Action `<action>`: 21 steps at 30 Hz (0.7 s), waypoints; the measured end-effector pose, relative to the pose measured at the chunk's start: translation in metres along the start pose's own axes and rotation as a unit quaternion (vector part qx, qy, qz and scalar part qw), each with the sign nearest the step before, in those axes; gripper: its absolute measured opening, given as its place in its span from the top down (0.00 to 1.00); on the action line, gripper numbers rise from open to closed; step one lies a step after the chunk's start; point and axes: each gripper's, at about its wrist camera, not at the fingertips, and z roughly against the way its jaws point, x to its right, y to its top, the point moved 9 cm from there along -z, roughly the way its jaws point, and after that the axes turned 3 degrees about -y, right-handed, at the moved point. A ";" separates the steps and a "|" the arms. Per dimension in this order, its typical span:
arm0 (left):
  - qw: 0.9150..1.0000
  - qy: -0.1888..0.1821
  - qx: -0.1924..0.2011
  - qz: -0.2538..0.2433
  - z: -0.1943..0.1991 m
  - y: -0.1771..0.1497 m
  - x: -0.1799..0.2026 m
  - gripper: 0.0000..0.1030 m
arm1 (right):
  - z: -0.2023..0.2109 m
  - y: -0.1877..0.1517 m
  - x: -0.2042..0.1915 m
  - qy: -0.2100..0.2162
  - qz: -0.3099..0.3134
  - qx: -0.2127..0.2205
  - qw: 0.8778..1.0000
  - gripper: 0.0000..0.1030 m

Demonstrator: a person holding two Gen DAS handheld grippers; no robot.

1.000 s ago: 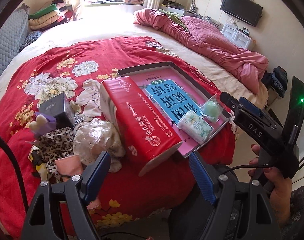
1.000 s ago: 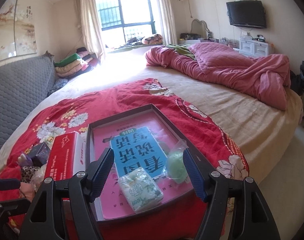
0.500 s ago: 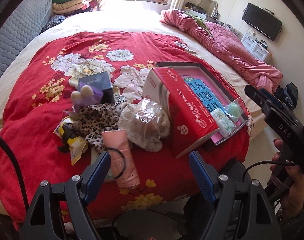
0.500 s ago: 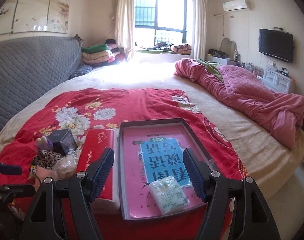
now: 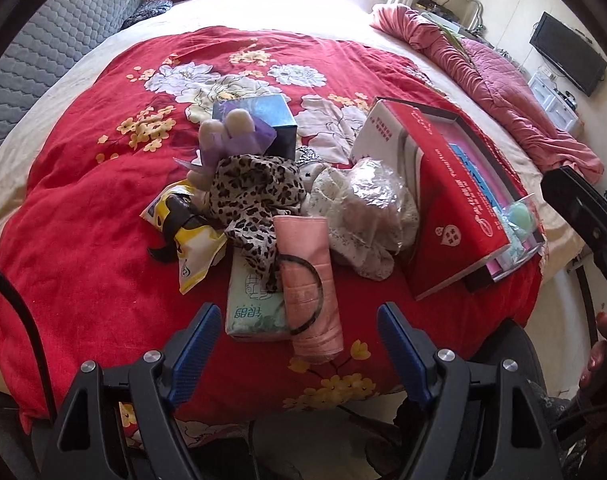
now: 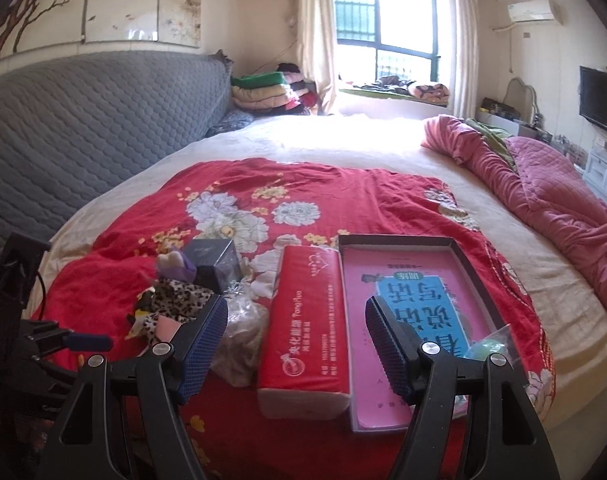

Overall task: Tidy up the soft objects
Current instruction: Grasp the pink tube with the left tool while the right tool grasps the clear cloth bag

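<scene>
A pile of soft things lies on the red floral blanket (image 5: 83,216): a rolled pink cloth (image 5: 309,280) with a black hair band, a green tissue pack (image 5: 253,306), a leopard-print cloth (image 5: 253,192), a yellow pouch (image 5: 191,240), a purple plush (image 5: 227,136) and a bagged white cloth (image 5: 363,208). My left gripper (image 5: 295,338) is open, just short of the pink cloth and tissue pack. A red tissue pack (image 6: 305,320) lies beside the dark box tray (image 6: 461,258), which holds a pink book and a bagged green ball (image 6: 487,350). My right gripper (image 6: 297,340) is open above the red pack's near end.
A dark square box (image 5: 263,120) stands behind the plush. A rumpled pink quilt (image 6: 543,184) lies at the right of the bed. A grey quilted headboard (image 6: 83,128) is at the left. The bed's edge runs just below both grippers.
Both grippers have swung left. The left view now centres on the pile of soft things instead of the red pack. The right view has moved off the tray toward the red pack. Both stay open.
</scene>
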 end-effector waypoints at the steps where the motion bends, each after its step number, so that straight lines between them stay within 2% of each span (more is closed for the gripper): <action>1: 1.000 0.006 -0.004 0.003 -0.004 0.000 -0.001 0.23 | -0.004 -0.002 -0.005 0.004 0.011 -0.006 1.000 0.29; 9: 0.999 0.043 -0.022 -0.002 -0.025 0.005 0.004 0.23 | -0.032 -0.022 -0.029 0.025 0.127 -0.053 0.990 0.29; 13: 0.998 0.052 -0.028 0.013 -0.034 0.005 -0.002 0.23 | -0.047 -0.023 -0.037 0.069 0.148 -0.073 0.984 0.29; 14: 0.998 0.055 -0.031 0.014 -0.036 0.005 -0.004 0.25 | -0.052 -0.022 -0.040 0.075 0.162 -0.077 0.981 0.29; 17: 0.998 0.052 -0.036 0.020 -0.040 0.004 -0.007 0.33 | -0.071 -0.026 -0.053 0.101 0.218 -0.105 0.965 0.29; 20: 0.998 0.051 -0.039 0.026 -0.042 0.003 -0.011 0.40 | -0.097 -0.036 -0.067 0.120 0.276 -0.151 0.941 0.29; 21: 0.998 0.042 -0.036 0.031 -0.042 0.003 -0.013 0.42 | -0.104 -0.037 -0.069 0.120 0.296 -0.154 0.935 0.29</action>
